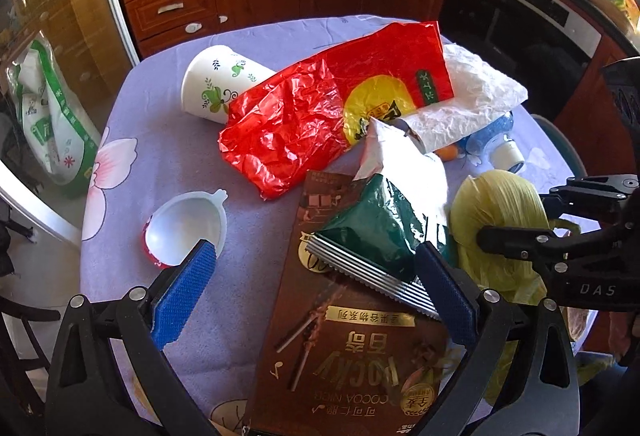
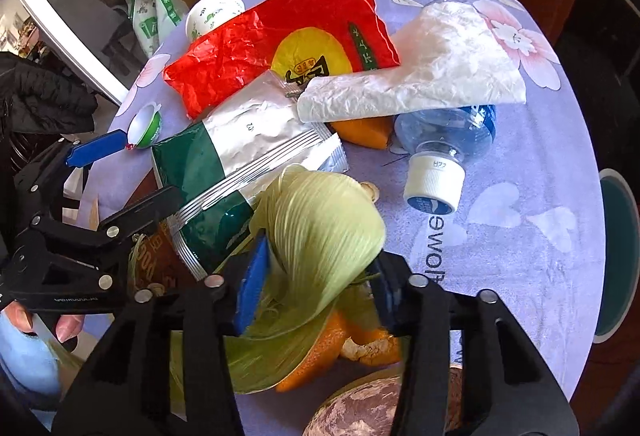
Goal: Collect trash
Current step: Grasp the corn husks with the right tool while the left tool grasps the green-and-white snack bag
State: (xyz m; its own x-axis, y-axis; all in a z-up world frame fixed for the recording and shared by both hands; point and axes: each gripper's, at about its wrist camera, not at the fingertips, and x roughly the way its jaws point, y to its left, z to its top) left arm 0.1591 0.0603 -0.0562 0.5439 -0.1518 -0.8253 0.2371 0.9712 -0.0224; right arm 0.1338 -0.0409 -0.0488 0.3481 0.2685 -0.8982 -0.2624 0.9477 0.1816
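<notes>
Right gripper (image 2: 316,288) jaws pinch corn husk (image 2: 324,232), ready for lifting. Left gripper (image 1: 316,276) gapes wide, empty, straddling green packet (image 1: 372,232); cup (image 1: 216,83) at 11 o'clock.

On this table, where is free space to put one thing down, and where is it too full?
Bare tablecloth lies to the right of the bottle, out to the table edge. A second patch lies between the paper cup, the small plastic tub and the red bag. The middle is crowded: wrappers, corn husk, orange peel.

The brown box (image 1: 344,340) says "POCKY" and "COCOA", the black gripper (image 1: 592,276) says "DAS", and the silver bag (image 2: 256,131) says "02".
</notes>
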